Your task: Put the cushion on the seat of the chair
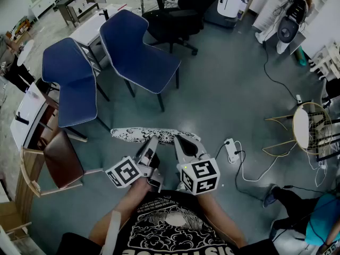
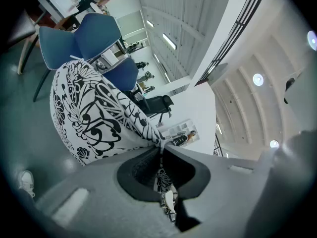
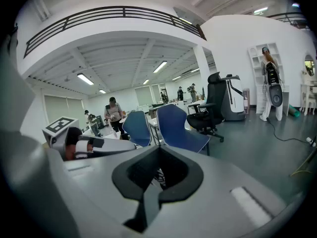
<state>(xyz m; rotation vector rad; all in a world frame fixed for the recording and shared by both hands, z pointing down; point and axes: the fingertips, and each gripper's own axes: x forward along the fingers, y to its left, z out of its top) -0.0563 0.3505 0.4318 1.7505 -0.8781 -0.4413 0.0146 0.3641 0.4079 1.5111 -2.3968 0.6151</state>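
While both grippers pinch its near edge, the flat black-and-white floral-patterned fabric cushion (image 1: 139, 134) is held level above the grey-green floor (image 1: 228, 89), just in front of the person. It is on no seat.

Left gripper (image 1: 153, 142): jaws pressed together on the cushion's edge. In the left gripper view the patterned fabric (image 2: 94, 113) fans out from the closed tips (image 2: 161, 147) and a strip of it runs down between the pads.

Right gripper (image 1: 180, 141): jaws likewise clamped. In the right gripper view the tips (image 3: 158, 150) meet, with a sliver of patterned cloth (image 3: 159, 175) showing in the hollow behind them.

Blue moulded chair with dark legs (image 1: 143, 57) stands beyond the cushion, apart from it, seat bare. Second blue chair of the same kind (image 1: 71, 84) stands to its left. Black office chair (image 1: 178, 15) stands farther back. Brown-seated wooden chair (image 1: 58, 161) stands at the person's left. White power strip (image 1: 231, 150) lies on the floor to the right, cable trailing.
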